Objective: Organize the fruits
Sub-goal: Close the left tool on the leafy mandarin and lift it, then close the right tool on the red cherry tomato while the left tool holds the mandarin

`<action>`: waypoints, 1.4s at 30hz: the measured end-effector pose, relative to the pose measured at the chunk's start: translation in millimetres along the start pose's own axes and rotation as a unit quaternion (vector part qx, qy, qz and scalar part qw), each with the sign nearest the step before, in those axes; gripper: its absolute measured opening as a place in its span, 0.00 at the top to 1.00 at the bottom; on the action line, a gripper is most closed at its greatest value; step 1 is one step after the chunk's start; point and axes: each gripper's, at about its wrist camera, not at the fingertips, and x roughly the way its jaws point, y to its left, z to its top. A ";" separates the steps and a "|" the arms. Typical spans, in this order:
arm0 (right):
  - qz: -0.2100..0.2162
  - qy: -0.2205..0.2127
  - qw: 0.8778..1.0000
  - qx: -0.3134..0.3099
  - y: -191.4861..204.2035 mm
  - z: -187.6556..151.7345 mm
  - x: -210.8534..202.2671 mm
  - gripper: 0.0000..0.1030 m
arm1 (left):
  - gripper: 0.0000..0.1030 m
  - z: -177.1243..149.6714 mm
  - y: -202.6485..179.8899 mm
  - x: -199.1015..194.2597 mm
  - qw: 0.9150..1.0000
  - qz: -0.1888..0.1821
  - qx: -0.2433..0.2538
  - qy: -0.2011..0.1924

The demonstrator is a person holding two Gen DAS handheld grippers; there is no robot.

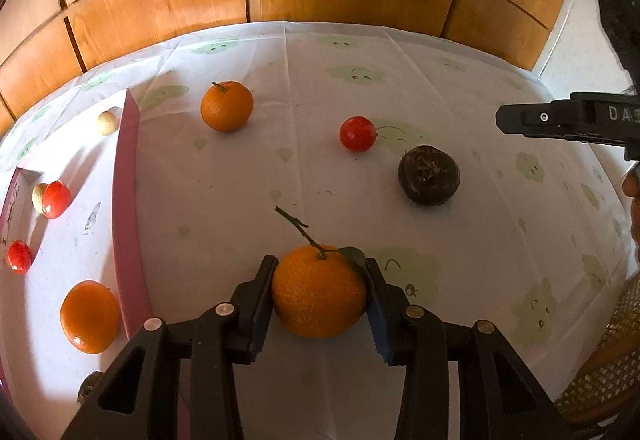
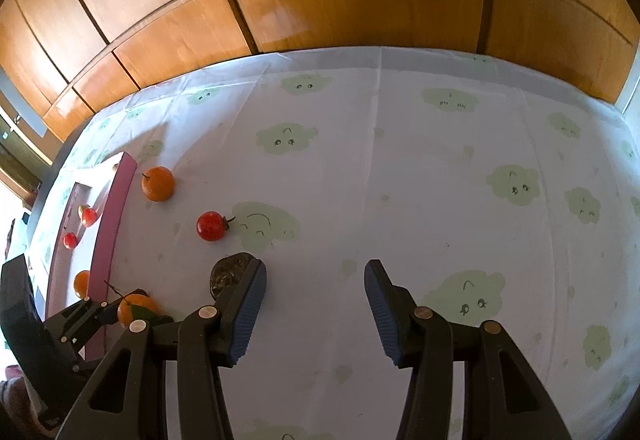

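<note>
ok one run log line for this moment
left gripper: jaws shut on stemmed orange | right gripper: jaws open, empty | loose: orange, red fruit, dark fruit

You have a stemmed orange [image 1: 319, 294] low at centre; a second orange [image 1: 227, 106] at eleven o'clock of it, a red tomato [image 1: 357, 133] at twelve, a dark fruit [image 1: 428, 175] at one.

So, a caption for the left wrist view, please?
Left gripper fingers grip an orange beside the pink tray.
</note>
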 end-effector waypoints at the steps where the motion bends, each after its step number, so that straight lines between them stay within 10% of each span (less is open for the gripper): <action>1: 0.003 0.002 1.000 0.001 0.3 -0.4 0.8 0.50 | 0.58 -0.4 0.4 -0.1 1.000 -0.001 0.000 -0.002; 16: 0.055 0.009 0.997 -0.045 54.2 3.9 19.6 0.50 | 0.59 -8.7 2.4 -3.4 1.000 -0.006 0.009 -0.020; 30: 0.012 0.051 0.991 -0.122 111.5 27.5 82.5 0.50 | 0.58 -9.3 8.1 -3.2 0.999 -0.022 0.003 -0.026; 33: 0.001 0.057 0.990 -0.130 111.3 23.6 87.7 0.72 | 0.58 -9.2 8.3 -2.7 0.999 -0.022 0.003 -0.027; 42: 0.020 0.034 0.991 -0.129 107.3 8.1 58.3 0.75 | 0.59 -10.3 8.2 -3.5 0.999 -0.021 0.003 -0.028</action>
